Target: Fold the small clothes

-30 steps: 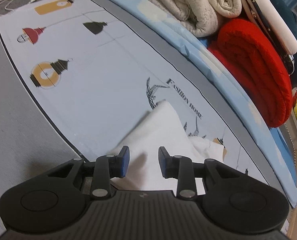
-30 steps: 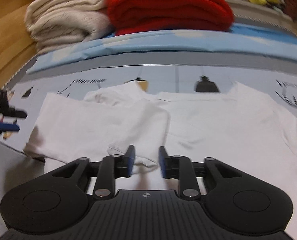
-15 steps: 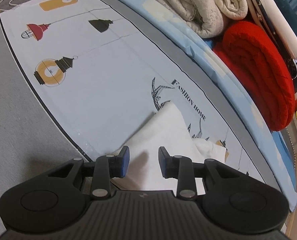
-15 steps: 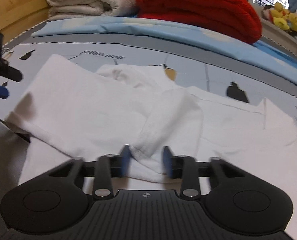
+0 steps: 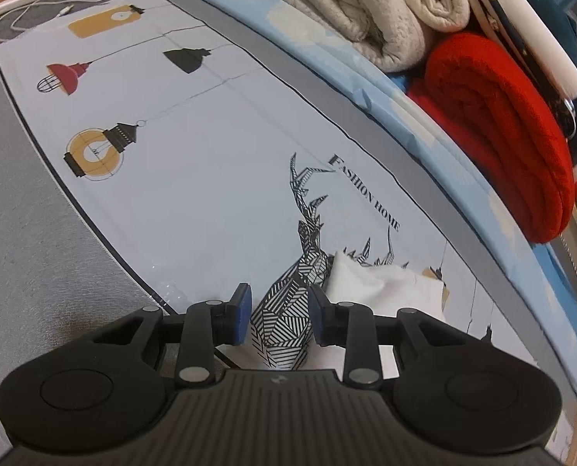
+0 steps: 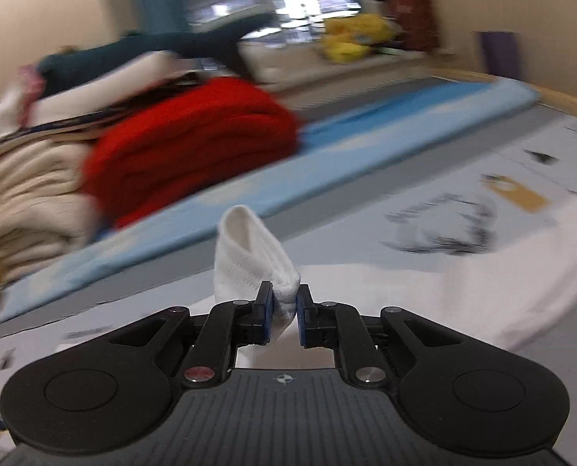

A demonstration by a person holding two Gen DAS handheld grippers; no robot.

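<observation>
The pale blue printed cloth spread over the surface reads "FASHION HOME" in black capitals beside a black-and-white geometric stag. Four hanging lamps are printed on it: one mustard rectangle, one red, one black, one round lantern in mustard and black. The left tool hangs over the stag with its two blue-padded jaws apart and nothing between them. A corner of the small white knit garment lies on the cloth just beyond its right jaw. The right tool has just been closing its jaws, and they now pinch a bunched fold of that white garment, lifted off the cloth. Behind sit one rolled red blanket and folded cream blankets, blurred in the right view.
</observation>
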